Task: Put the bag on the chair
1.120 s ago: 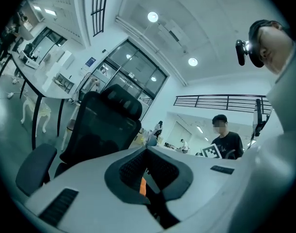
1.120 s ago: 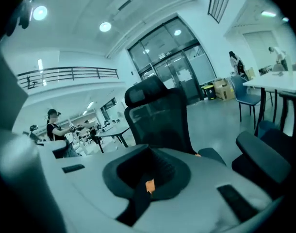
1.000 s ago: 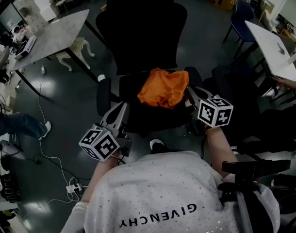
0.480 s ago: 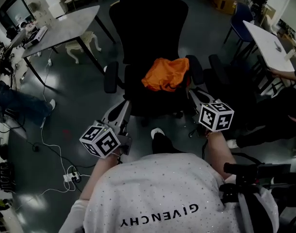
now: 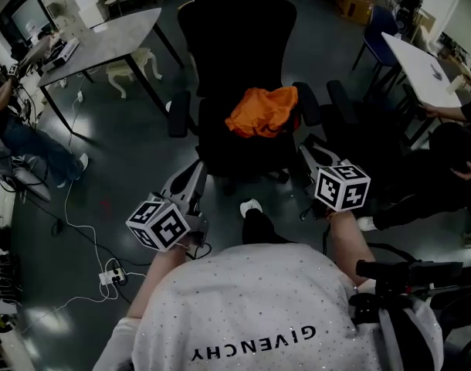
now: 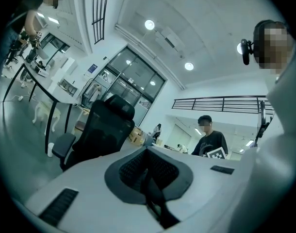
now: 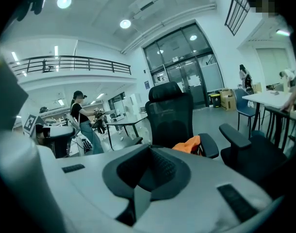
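An orange bag (image 5: 264, 110) lies crumpled on the seat of a black office chair (image 5: 239, 29), towards its right armrest. Both grippers are held low, close to the person's body, well short of the chair. My left gripper (image 5: 188, 178) is shut with nothing in it, and its view shows the chair (image 6: 103, 129) from the side. My right gripper (image 5: 310, 150) is shut and empty too. The right gripper view looks at the chair (image 7: 170, 114) with the bag (image 7: 188, 143) on the seat.
A grey table (image 5: 104, 41) stands at the back left with a white dog figure (image 5: 132, 71) under it. A second black chair (image 5: 363, 126) and a white table (image 5: 425, 60) are on the right. Cables and a power strip (image 5: 112, 281) lie on the floor. People stand at both sides.
The chair with the bag now sits farther off and higher in the head view; the person has stepped back. Both grippers stay shut and empty in about the same pose.
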A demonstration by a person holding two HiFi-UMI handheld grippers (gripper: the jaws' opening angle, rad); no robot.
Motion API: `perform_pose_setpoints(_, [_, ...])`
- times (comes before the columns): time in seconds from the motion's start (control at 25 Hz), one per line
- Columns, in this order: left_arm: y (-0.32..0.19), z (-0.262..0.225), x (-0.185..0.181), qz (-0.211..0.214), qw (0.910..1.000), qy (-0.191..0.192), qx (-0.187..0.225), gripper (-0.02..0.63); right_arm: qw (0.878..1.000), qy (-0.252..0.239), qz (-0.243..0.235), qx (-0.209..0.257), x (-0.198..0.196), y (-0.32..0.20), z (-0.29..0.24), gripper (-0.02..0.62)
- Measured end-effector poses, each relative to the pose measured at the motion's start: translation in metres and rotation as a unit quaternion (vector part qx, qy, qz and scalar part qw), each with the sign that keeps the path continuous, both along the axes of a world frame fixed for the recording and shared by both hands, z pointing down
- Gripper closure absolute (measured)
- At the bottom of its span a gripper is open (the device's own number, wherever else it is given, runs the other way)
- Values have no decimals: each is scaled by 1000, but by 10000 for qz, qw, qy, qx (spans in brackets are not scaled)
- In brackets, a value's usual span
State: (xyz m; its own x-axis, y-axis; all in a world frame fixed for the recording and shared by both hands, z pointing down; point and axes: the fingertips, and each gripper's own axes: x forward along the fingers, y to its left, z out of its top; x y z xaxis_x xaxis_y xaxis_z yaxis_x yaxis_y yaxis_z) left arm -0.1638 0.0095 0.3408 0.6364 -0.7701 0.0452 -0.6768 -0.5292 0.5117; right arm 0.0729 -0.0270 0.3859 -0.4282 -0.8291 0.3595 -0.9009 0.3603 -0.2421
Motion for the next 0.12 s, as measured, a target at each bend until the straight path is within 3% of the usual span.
perform_pose_setpoints(0.12, [6, -3, 1, 5, 10000, -13, 25, 606, 10000, 26, -10, 3, 1, 6, -1, 592])
